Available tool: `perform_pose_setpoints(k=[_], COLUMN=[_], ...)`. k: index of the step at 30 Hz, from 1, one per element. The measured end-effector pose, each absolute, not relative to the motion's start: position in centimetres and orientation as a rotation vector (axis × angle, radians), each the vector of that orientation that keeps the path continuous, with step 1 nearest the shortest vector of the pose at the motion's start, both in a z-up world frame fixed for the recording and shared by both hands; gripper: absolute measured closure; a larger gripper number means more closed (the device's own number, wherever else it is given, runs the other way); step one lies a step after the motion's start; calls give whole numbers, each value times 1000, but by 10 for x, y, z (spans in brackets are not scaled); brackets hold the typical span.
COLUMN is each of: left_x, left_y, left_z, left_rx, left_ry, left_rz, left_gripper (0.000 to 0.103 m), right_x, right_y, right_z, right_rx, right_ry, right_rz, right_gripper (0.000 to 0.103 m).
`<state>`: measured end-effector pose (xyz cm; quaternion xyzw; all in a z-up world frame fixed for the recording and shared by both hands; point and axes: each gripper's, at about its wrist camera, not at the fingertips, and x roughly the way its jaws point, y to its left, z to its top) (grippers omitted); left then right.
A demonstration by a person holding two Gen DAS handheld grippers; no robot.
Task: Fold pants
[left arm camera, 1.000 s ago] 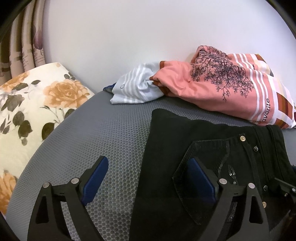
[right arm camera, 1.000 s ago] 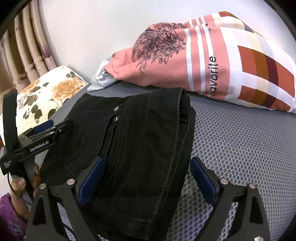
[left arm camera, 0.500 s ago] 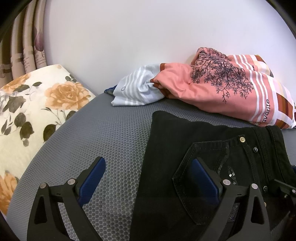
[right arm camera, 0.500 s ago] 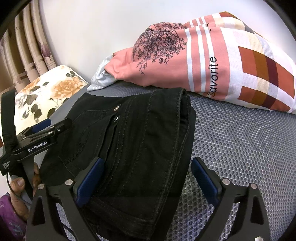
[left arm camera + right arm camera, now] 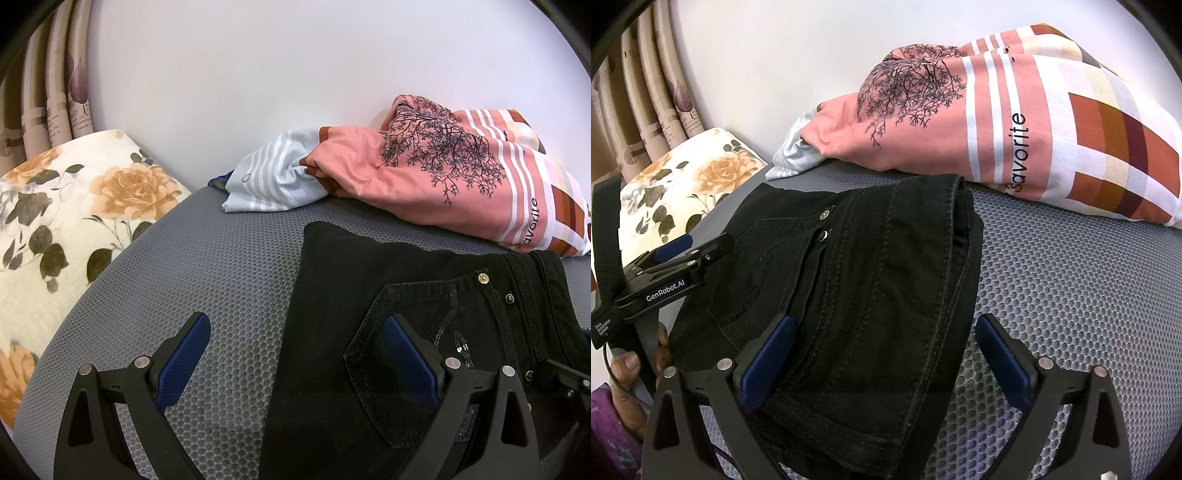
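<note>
The black pants [image 5: 369, 288] lie folded in a thick bundle on the grey mesh surface [image 5: 207, 280], with the waistband, rivets and a pocket facing up. My left gripper [image 5: 295, 325] is open over the bundle's left edge, one pad above the pocket and the other above bare mesh. In the right wrist view the pants [image 5: 868, 295] fill the middle. My right gripper [image 5: 886, 325] straddles the bundle's right fold; its jaws are opening and the pads stand off the cloth. The left gripper [image 5: 705, 243] shows at the left, held by a person's hand [image 5: 628, 369].
A pink tree-print cloth [image 5: 436, 184] and a pale striped cloth [image 5: 273, 181] are heaped against the white wall behind the pants. A floral cushion [image 5: 66, 221] lies to the left, with a curtain [image 5: 48, 103] behind it. Bare mesh [image 5: 1071, 295] spreads to the right.
The right gripper's jaws have spread slightly wider around the fold. Both hands and the pants have stayed where they were.
</note>
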<state>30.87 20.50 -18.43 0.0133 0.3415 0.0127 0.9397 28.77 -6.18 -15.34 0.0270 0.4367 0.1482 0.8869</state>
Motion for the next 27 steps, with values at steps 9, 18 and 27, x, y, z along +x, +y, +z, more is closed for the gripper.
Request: perform_pose_setpoints(k=[9,18,27], left_x=[308,308,308], left_y=[205,205,204], left_z=[-184,-184,-183], left_rx=[27,28,30], left_ry=[695,692,688], left_rz=[28,28,29], left_gripper=[7,6,5], right_x=[288,287,287], right_y=[-62,-62,-62], right_z=[-153,-154,-154], right_rx=[54,54,53], right_ry=[904,903,903], right_rz=[304,302,302], right_gripper=[4,4,3])
